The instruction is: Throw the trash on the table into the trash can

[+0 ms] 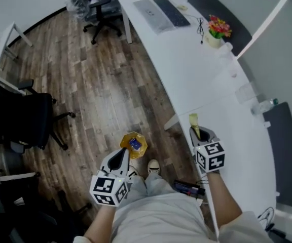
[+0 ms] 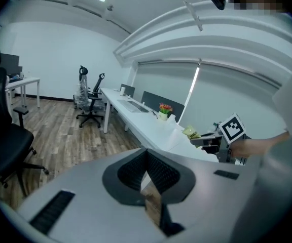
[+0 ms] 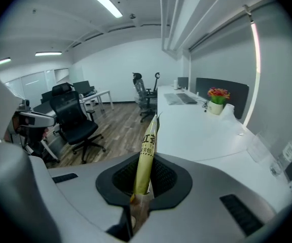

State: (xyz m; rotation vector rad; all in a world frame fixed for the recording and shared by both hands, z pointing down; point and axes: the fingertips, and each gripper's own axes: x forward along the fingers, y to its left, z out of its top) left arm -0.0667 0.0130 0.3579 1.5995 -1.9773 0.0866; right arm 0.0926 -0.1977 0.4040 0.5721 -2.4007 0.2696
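Observation:
My right gripper [image 1: 199, 132] is shut on a thin yellow snack packet [image 1: 193, 122] and holds it over the near edge of the white table [image 1: 202, 80]. In the right gripper view the packet [image 3: 147, 156] stands upright between the pads, its top sticking out past them. The left gripper view shows the same packet [image 2: 190, 131] off to the right. A small trash can [image 1: 134, 144] with a yellow liner and a blue scrap inside stands on the wood floor. My left gripper [image 1: 121, 154] hovers just beside it, jaws together and empty.
The long curved table carries a keyboard [image 1: 171, 11], a flower pot [image 1: 217, 32] and a plastic bottle [image 1: 265, 105]. A black office chair [image 1: 24, 118] stands on the left, with more chairs at the far end. The person's shoes [image 1: 153, 165] are by the trash can.

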